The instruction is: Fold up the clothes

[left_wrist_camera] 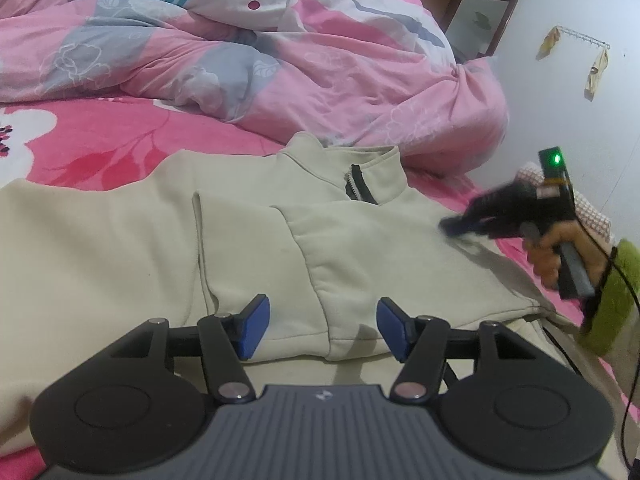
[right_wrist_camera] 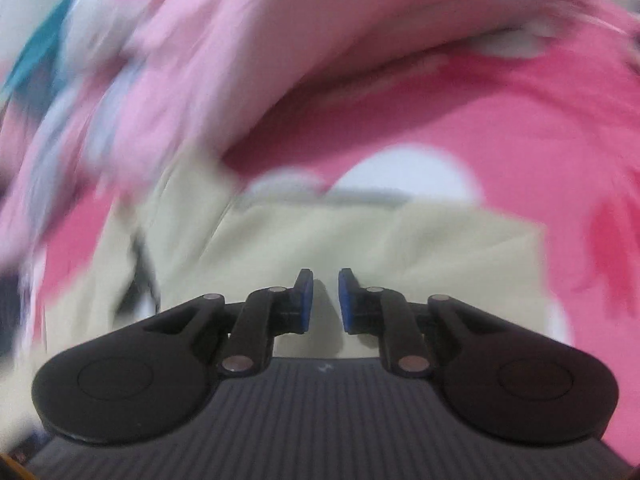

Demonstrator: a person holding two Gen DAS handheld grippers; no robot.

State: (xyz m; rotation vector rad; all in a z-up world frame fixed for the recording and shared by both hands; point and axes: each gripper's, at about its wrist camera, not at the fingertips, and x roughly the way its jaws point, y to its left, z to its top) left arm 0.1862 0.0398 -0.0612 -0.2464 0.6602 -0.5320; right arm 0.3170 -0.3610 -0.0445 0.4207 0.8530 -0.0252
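A cream sweatshirt (left_wrist_camera: 120,240) with a short zip collar (left_wrist_camera: 360,184) lies flat on the bed, both sleeves folded in across its front. One sleeve's ribbed cuff (left_wrist_camera: 344,288) sits right in front of my left gripper (left_wrist_camera: 322,312), which hovers low over it, open and empty. In the left wrist view my right gripper (left_wrist_camera: 450,226) is motion-blurred, tip low over the garment's right shoulder edge. Its own view is blurred too: the right gripper (right_wrist_camera: 325,280) shows a narrow gap with nothing in it, over the cream cloth (right_wrist_camera: 360,240).
A rumpled pink and grey quilt (left_wrist_camera: 280,60) is heaped just behind the collar. The pink flowered sheet (left_wrist_camera: 100,136) lies around the garment. A hand (left_wrist_camera: 560,248) in a green sleeve (left_wrist_camera: 612,304) holds the right gripper. A wooden nightstand (left_wrist_camera: 476,12) stands by the wall.
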